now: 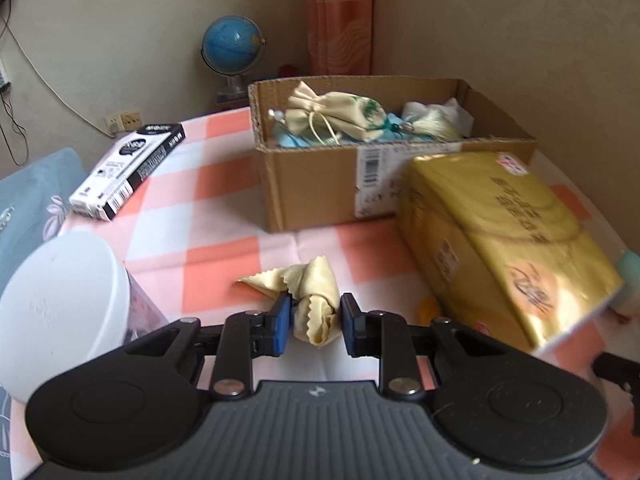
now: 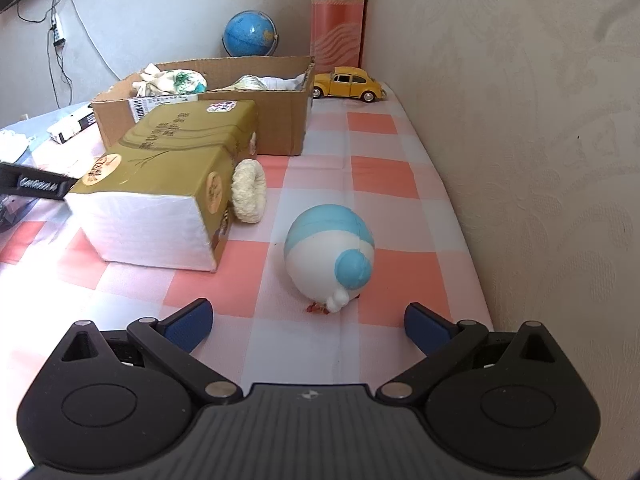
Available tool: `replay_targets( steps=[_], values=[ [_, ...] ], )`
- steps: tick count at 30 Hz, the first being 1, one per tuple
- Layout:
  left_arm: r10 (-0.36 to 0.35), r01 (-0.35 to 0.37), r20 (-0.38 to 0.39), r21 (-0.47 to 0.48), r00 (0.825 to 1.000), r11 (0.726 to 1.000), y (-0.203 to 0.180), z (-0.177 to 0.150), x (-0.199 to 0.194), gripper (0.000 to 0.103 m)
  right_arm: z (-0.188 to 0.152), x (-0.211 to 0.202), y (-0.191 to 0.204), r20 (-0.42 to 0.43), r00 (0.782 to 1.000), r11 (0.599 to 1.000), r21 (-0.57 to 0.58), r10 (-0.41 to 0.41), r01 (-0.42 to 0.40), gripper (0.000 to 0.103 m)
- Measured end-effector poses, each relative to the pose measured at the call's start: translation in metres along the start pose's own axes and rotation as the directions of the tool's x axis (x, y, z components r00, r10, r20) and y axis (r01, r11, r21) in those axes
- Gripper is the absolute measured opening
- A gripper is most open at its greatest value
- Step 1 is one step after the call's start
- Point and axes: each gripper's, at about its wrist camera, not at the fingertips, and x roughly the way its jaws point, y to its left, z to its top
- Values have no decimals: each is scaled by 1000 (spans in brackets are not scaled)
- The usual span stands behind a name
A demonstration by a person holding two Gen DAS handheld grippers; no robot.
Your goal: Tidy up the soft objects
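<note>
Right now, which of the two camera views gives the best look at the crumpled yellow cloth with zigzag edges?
The left wrist view: the crumpled yellow cloth lies on the checked tablecloth, between the left gripper pads, which appear to touch it. The right wrist view does not show it; the gold tissue pack fills that side.

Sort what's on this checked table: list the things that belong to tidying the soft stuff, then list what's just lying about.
Job: crumpled yellow cloth, blue-and-white squishy toy, fluffy cream ring, open cardboard box, gold tissue pack.
Lying about: blue globe, yellow toy car, black-and-white carton, white-lidded jar.
</note>
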Motion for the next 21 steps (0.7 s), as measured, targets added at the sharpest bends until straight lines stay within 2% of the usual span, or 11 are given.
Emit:
replay_targets(
  steps=[4, 7, 10, 12, 21],
  values=[
    [-12, 12, -1, 2, 1000, 1000, -1, -3, -3, 25, 7, -1, -3, 13, 1000, 1000, -10, -18, 18, 95],
    [-19, 19, -4, 8, 1000, 1000, 0, -3, -4, 25, 14, -3, -5, 35, 999, 999, -14, -30, 31, 84],
    [-30, 30, -8, 10, 1000, 999, 1, -2, -5, 25, 20, -2, -6, 43, 998, 999, -16, -35, 35, 70],
    [-39, 40, -12, 17, 999, 999, 1, -2, -6, 25, 23, -1, -6, 33, 999, 999, -23, -37, 38, 53],
    [-110, 112, -26, 82, 994, 990, 1, -2, -33, 25, 28, -16, -7, 26, 999, 999, -20, -34, 34, 50]
  ],
)
